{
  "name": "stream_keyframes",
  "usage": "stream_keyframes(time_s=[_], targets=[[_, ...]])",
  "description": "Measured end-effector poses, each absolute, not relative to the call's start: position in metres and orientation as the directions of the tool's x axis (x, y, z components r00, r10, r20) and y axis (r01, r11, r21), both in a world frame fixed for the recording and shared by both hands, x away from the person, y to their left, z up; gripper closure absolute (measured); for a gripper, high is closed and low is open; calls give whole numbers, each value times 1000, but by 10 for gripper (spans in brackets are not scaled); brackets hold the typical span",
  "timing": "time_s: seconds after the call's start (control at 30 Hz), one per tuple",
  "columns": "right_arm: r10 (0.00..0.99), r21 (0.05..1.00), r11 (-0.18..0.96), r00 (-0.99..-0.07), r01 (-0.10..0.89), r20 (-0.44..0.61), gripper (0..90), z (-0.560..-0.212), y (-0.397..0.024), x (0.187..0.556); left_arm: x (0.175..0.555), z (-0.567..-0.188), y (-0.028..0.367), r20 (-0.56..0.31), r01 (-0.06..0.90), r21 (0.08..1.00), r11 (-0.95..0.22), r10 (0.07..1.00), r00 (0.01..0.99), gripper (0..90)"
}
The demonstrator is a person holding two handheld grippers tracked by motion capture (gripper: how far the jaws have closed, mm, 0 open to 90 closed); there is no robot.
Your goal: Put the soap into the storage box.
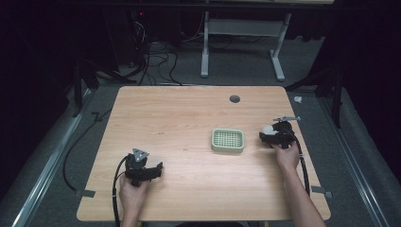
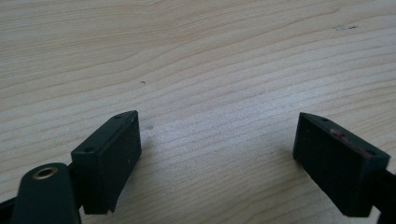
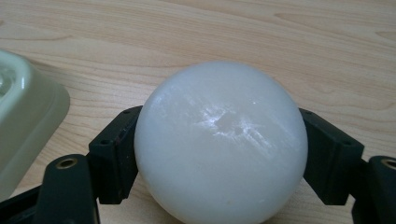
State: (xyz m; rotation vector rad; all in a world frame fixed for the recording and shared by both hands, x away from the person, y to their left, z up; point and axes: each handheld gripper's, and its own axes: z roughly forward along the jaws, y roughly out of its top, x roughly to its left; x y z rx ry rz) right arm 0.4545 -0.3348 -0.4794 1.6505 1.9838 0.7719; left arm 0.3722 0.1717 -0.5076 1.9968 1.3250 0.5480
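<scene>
Near the tabletop's (image 1: 189,113) right edge, the right gripper (image 1: 270,135) has its jaws clenched on a white soap bar (image 3: 220,140), just beside a pale green soap dish (image 1: 228,140) toward the middle. The left gripper (image 1: 153,170), near the front left corner, hovers with jaws spread wide over bare wood.

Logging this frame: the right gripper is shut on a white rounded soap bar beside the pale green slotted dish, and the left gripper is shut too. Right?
Not quite. The left gripper is open: the left gripper view shows its jaws wide apart over bare wood. The right gripper does clamp the white rounded soap bar beside the pale green slotted dish.
</scene>
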Motion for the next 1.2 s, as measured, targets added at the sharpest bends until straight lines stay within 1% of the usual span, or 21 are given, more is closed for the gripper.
stream_keyframes(time_s=[0.37, 0.77, 1.2], targets=[[977, 686, 145, -211, 713, 13, 244, -464, -331, 448, 372, -508, 172, -19, 637, 726, -259, 918, 396, 159], [964, 713, 160, -264, 682, 36, 244, -444, -322, 439, 372, -508, 172, -19, 636, 727, -259, 918, 396, 159], [952, 724, 179, -303, 666, 43, 244, -434, -313, 432, 372, -508, 172, -19, 636, 727, -259, 918, 396, 159]])
